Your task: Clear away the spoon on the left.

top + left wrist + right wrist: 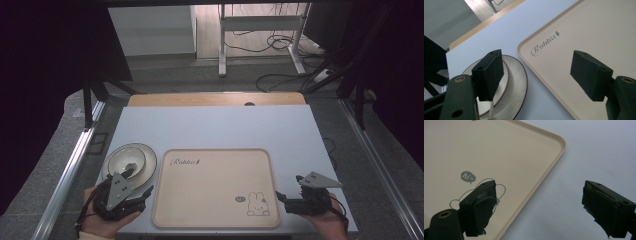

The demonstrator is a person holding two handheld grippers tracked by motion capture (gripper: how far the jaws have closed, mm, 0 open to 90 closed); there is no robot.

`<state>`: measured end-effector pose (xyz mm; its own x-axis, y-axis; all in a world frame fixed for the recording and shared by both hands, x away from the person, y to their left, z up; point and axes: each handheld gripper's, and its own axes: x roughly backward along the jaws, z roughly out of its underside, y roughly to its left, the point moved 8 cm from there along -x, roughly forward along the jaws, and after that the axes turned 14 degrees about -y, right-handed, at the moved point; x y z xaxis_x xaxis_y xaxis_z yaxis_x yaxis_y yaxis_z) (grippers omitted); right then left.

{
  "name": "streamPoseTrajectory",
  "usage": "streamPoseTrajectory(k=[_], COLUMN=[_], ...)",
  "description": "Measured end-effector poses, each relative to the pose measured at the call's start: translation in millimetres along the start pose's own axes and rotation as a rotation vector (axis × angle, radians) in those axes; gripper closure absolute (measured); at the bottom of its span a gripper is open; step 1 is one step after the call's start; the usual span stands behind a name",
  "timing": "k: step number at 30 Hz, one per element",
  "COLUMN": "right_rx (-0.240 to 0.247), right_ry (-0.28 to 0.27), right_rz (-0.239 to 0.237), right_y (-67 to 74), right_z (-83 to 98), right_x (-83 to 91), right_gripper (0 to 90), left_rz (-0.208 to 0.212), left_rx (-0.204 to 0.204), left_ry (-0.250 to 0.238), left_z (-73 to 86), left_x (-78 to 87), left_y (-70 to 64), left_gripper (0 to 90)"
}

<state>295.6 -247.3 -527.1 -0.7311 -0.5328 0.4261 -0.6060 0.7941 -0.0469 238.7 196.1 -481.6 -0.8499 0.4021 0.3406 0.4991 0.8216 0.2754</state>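
The left gripper (131, 199) sits at the near left corner of the desk (215, 125), held in a hand (102, 222) that comes in over the near edge. Its jaws are spread wide with nothing between them. In the left gripper view one jaw stands over the bowl (501, 82) and the other over the tray (584, 32), so the gap spans the strip of desk between the two.

The bowl (128, 160) sits in a plate (148, 161) near the left edge of the desk, just beyond the left gripper; both are pale with a dark rim. The plate lies just beside the left edge of the tray without touching it.

The tray (215, 185) is beige with rounded corners and lies flat at the middle of the near edge. It carries the word "Rabbit" at its far left corner and a line-drawn rabbit (258, 205) with a small "hi" bubble at its near right corner.

The right gripper (281, 196) is at the near right corner of the desk, held in the other hand (327, 225). Its jaws are also spread and hold nothing. In the right gripper view one jaw hangs over the rabbit (499, 192) and the other over bare desk (594, 152), with the tray's rim (541, 180) running between them.
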Motion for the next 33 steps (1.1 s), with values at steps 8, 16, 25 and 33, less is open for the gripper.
streamPoseTrajectory(k=[8,16,25,33], right_rx=[-0.001,-0.001,0.003,0.003], right_ry=[0.010,0.015,0.023,0.026], right_rz=[-0.002,-0.002,-0.004,-0.003], right_y=[0.1,-0.3,-0.2,-0.3], right_z=[1.5,2.1,3.3,3.7], right_x=[-0.9,-1.2,-1.7,-2.0], right_gripper=[12.5,12.6,12.9,13.1], left_rz=[-0.036,-0.085,-0.120,-0.138], left_rx=[0.003,0.017,0.016,0.014], left_ry=[0.002,0.017,0.046,0.064], left_z=[2.6,12.6,27.4,39.1], left_x=[5.9,14.6,21.7,27.9], left_y=[9.0,21.8,27.1,30.0], left_gripper=[26.9,27.0,26.4,26.1])
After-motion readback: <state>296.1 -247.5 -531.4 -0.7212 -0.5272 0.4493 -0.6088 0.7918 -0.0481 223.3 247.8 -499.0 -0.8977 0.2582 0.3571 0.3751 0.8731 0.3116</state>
